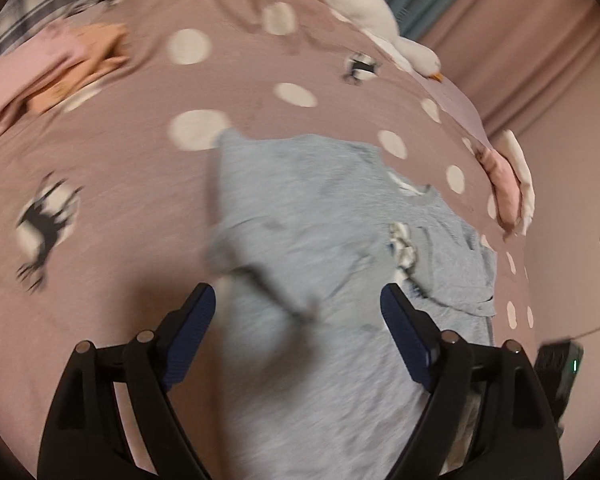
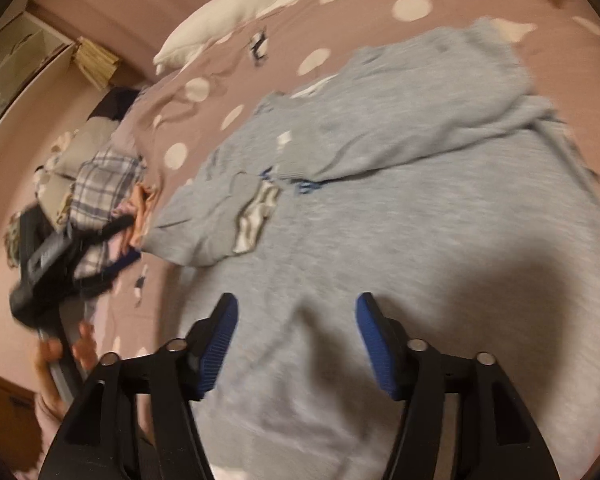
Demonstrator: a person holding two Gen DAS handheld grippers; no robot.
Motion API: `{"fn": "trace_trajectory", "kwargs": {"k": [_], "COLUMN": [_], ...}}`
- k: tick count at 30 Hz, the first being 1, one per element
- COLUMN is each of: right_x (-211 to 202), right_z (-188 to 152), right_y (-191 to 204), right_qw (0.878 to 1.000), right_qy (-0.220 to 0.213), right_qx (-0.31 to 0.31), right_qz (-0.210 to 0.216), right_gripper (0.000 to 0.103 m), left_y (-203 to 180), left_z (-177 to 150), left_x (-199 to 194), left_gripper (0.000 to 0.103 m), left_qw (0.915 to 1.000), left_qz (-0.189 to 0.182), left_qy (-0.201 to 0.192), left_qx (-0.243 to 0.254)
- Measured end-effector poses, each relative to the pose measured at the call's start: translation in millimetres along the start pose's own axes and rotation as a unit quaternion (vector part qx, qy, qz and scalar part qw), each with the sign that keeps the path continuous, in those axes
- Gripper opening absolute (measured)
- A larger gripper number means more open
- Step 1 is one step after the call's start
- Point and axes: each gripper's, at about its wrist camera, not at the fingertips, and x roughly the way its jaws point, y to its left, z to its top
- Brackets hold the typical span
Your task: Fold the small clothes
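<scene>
Soft grey cotton top (image 1: 320,216) lies flat on dotty pink bed (image 1: 112,160), ready for folding; sleeve at 12 o'clock. Left gripper (image 1: 298,308) & right gripper (image 2: 296,316): jaws wide, holding nothing.

You are looking at: one grey knit top (image 1: 320,216) with one striped chest patch (image 2: 256,212); one mauve bedspread (image 1: 112,152) with cream dots; one white plush goose (image 1: 364,4); one heap of mixed clothes (image 2: 104,196), its pieces too blurred for counting; two black grippers with blue pads (image 1: 298,312) (image 2: 296,322).

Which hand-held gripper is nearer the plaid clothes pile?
Left. The left hand-held gripper is over the edge of the grey shirt toward the pile; the right hand-held gripper is over the shirt's middle, farther away.
</scene>
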Motion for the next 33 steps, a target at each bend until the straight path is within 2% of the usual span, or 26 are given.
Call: {"fn": "trace_trajectory", "kwargs": {"k": [4,10,16,18,19,20,22,26,29,31,33], "right_x": [37,83,94,95,96,96,95,84,65,57,54], "right_z": [23,50,52,51,51,50,54,71,97,111,126], "right_y": [15,36,45,50,53,57,63,82,91,91,84], "right_qw": [1.0,0.999,0.998,0.997,0.996,0.995,0.992,0.981,0.967,0.96,0.959], "right_qy": [0.019,0.038,0.034,0.032,0.034,0.033,0.031,0.01,-0.03,-0.049,-0.052], "right_qx": [0.0,-0.005,-0.007,-0.025,-0.037,-0.05,-0.075,-0.149,-0.195,-0.208,-0.205], "right_qz": [0.005,-0.012,-0.051,-0.069,-0.075,-0.084,-0.092,-0.122,-0.163,-0.182,-0.19], "right_gripper": [0.064,0.064,0.064,0.051,0.034,0.026,0.016,0.013,0.012,0.012,0.012], "left_y": [34,64,88,91,92,92,91,86,84,84,83], "left_z": [-18,-40,-57,-60,-61,-62,-63,-63,-64,-65,-65], "left_x": [-22,-44,-43,-38,-35,-33,-31,-28,-26,-23,-20], "left_gripper": [0.085,0.085,0.085,0.085,0.085,0.085,0.085,0.085,0.085,0.085,0.085], "left_qw": [0.9997,0.9995,0.9983,0.9979,0.9976,0.9974,0.9973,0.9978,0.9979,0.9978,0.9975], "left_qz": [0.009,0.025,0.021,0.02,0.019,0.016,0.012,0.011,0.013,0.017,0.017], "left_qy": [-0.005,-0.002,0.013,0.023,0.028,0.032,0.037,0.04,0.044,0.047,0.051], "left_qx": [-0.023,-0.021,-0.052,-0.058,-0.061,-0.063,-0.063,-0.052,-0.045,-0.044,-0.045]}}
